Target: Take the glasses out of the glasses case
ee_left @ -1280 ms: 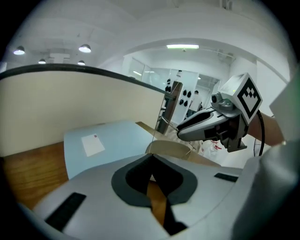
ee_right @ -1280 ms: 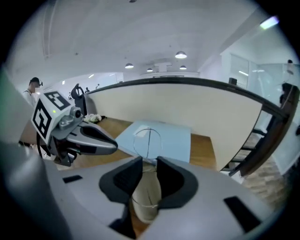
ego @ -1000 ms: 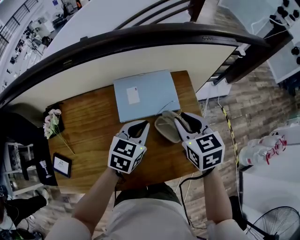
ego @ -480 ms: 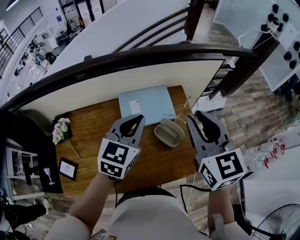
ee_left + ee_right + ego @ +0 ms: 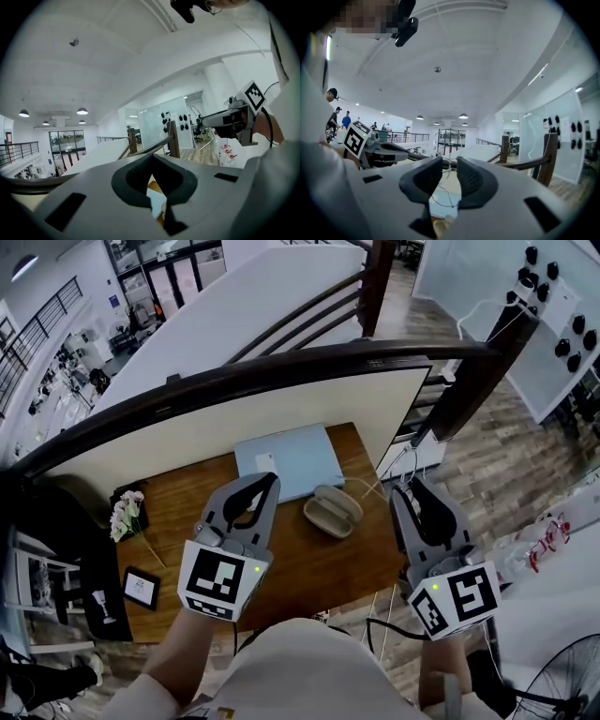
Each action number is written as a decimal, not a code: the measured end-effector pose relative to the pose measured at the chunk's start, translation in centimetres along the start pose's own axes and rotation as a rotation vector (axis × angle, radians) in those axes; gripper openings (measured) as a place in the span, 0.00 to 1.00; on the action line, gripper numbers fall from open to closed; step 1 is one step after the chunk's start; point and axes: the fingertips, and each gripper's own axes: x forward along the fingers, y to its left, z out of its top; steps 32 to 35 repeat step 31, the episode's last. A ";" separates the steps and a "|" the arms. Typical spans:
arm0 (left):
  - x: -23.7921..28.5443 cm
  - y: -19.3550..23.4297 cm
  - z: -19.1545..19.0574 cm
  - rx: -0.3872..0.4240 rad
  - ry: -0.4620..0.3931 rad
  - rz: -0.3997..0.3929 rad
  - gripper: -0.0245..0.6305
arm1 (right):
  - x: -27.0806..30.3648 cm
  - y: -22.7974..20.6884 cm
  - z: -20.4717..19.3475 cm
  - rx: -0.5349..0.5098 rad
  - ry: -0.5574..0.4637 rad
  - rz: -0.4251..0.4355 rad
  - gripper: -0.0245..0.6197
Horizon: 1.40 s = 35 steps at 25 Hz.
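Care for thin frames: park left gripper, lower left, clenched empty, clear of open case at centre; right of it, carry glasses level, right gripper clamped, squeezing no harder.

On the bench the laptop lay at the rear, with the glasses case just in front of its right corner. Flowers lay at the left edge, a framed card before them. The left gripper hung left of the case. The right gripper hung right of it, with the glasses between its jaws.
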 end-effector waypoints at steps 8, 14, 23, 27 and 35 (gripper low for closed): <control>-1.9 -0.9 -1.0 0.037 0.031 0.001 0.04 | -1.9 1.8 -1.9 -0.016 0.041 0.030 0.20; -2.9 -0.7 -3.4 0.004 0.085 0.021 0.04 | -1.8 3.3 -3.7 0.002 0.081 0.059 0.20; -3.7 -0.3 -3.5 -0.003 0.087 0.038 0.04 | -1.6 3.5 -4.0 0.000 0.090 0.066 0.20; -3.6 -0.4 -3.7 0.012 0.094 0.044 0.04 | -1.7 3.4 -4.1 -0.004 0.098 0.066 0.20; -3.6 -0.5 -3.5 0.006 0.085 0.042 0.04 | -1.6 3.3 -4.4 -0.005 0.103 0.062 0.20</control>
